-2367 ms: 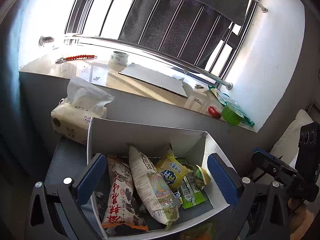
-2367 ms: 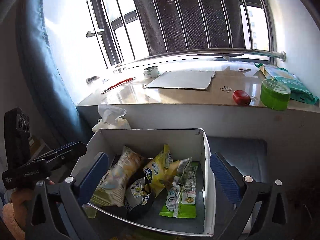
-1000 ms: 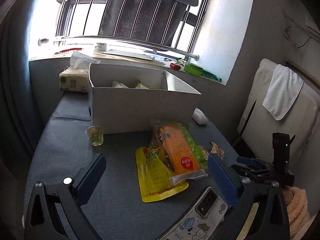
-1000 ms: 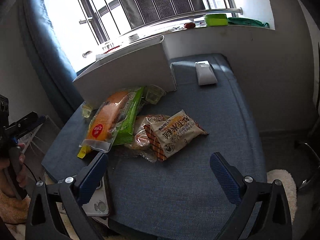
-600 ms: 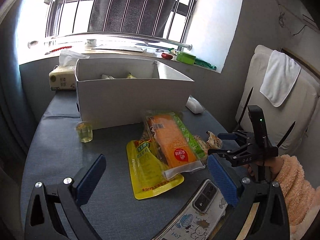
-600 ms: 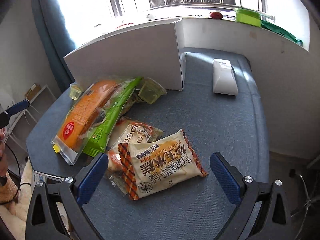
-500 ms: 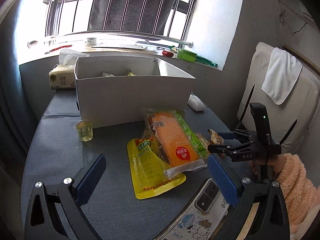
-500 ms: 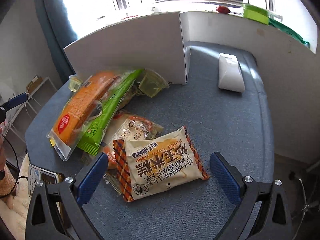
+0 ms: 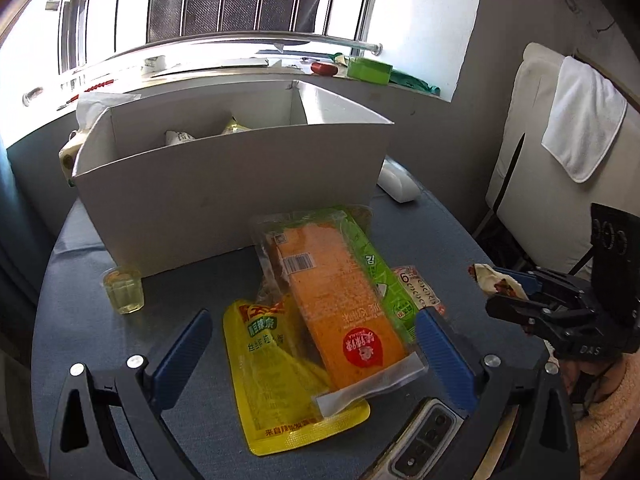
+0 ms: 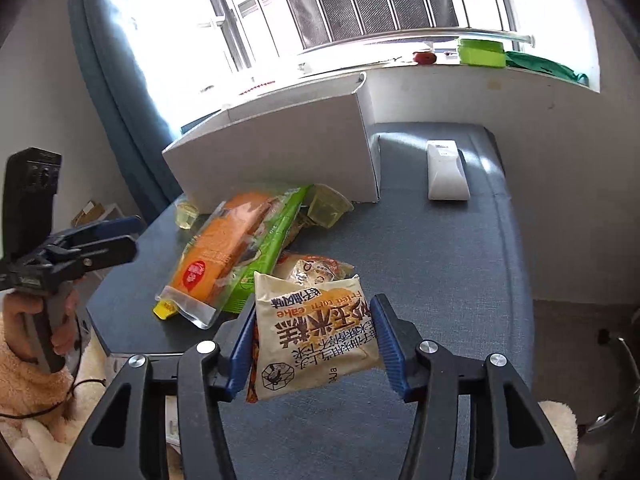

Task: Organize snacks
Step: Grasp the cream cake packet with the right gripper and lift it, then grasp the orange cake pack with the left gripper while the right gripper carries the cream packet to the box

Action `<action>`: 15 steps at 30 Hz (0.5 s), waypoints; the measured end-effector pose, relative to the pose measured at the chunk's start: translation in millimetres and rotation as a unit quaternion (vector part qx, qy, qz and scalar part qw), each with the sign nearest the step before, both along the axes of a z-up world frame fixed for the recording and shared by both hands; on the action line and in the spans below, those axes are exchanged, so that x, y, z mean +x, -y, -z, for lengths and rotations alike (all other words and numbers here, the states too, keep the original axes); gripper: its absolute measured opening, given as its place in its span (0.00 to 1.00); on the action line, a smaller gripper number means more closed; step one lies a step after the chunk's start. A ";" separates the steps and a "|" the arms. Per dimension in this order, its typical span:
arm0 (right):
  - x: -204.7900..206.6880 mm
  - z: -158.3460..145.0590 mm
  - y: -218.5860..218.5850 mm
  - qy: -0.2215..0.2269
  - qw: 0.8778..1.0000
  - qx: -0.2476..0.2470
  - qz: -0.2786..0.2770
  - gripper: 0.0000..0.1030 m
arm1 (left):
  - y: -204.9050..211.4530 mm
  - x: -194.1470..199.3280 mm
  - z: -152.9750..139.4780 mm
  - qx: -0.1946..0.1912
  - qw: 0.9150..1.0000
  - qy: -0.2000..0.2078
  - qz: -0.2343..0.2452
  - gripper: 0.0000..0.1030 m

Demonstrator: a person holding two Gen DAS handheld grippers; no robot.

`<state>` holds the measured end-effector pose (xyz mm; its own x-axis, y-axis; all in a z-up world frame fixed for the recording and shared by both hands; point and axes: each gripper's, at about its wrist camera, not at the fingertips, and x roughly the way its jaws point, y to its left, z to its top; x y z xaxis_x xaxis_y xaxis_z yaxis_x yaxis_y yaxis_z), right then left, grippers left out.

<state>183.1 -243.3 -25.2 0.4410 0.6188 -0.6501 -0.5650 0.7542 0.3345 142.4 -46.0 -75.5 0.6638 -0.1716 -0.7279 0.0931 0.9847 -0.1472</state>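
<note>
Closing on the corn-cake packet point(image 10: 316, 336) with the right gripper point(image 10: 314, 350), pads at both side seams, apparently lifted near the table's point(image 10: 440, 248) front edge. Light, puffy, crinkly film; likely to slip, so best held mid-body. Left gripper point(image 9: 316, 354) spread wide over the orange packet point(image 9: 340, 300). Clear path above to the white box point(image 9: 224, 188).

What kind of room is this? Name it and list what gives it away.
Most likely a room in a home, perhaps a bedroom or living space. A barred window sits above a cluttered sill, a white towel hangs over a cushioned white chair, and snack packets lie by a white box on a blue table.
</note>
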 end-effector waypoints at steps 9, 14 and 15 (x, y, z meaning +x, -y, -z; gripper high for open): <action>-33.4 -11.9 -2.2 0.026 1.000 -0.010 0.015 0.57 | 33.9 58.8 28.8 0.061 0.996 -0.057 -0.003 1.00; -37.6 -12.0 2.4 0.025 0.999 -0.007 0.020 0.57 | 35.0 59.3 24.3 0.066 0.997 -0.041 0.023 0.72; -37.7 -11.8 3.0 0.023 0.999 -0.006 0.021 0.57 | 32.6 55.9 21.9 0.060 0.997 -0.036 0.026 0.63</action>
<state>145.4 -246.2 -13.4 0.4959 0.5921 -0.6352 -0.5484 0.7807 0.2996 198.3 -78.6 -97.5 0.6012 -0.1131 -0.7911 0.1379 0.9898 -0.0367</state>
